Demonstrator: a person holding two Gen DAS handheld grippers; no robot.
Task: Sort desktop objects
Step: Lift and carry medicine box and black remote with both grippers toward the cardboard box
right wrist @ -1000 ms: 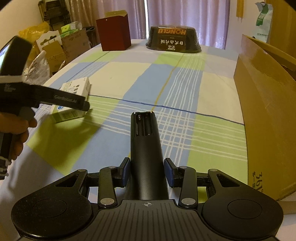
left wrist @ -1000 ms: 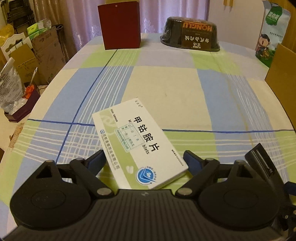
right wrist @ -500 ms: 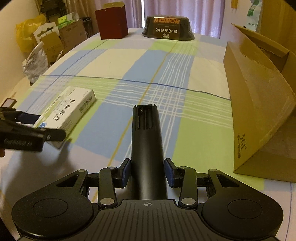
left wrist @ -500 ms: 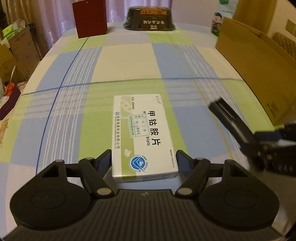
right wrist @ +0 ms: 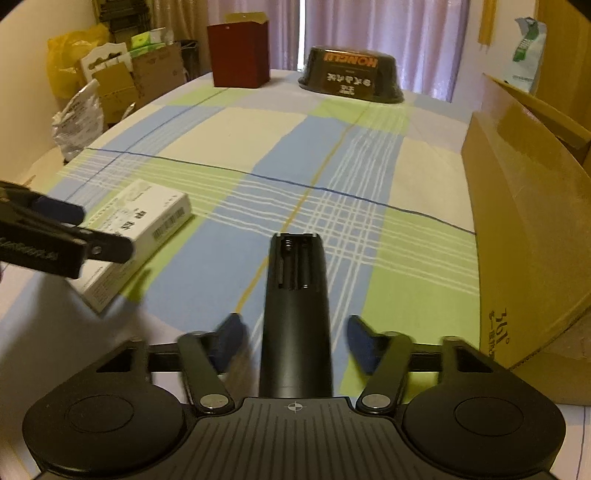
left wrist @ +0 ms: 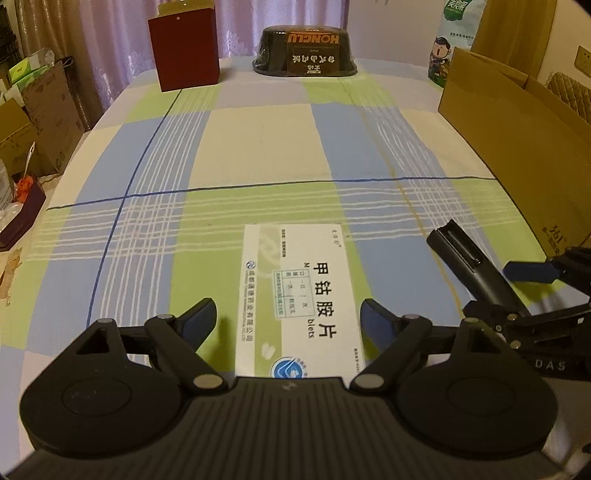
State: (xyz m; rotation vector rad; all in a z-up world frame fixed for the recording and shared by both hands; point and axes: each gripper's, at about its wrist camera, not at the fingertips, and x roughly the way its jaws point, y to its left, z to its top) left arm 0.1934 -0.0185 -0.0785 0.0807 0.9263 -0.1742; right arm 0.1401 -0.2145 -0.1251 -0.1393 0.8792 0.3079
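I read "HONGLU" on the dark oval pack at the far end of the checked cloth, and "361°" on the cardboard box to my right. My left gripper, spread wide, now straddles the flat white tablet box lying on the cloth. My right gripper has just opened off the black remote, its battery bay bare.

Home: plaid tablecloth, curtains, stacked cartons.
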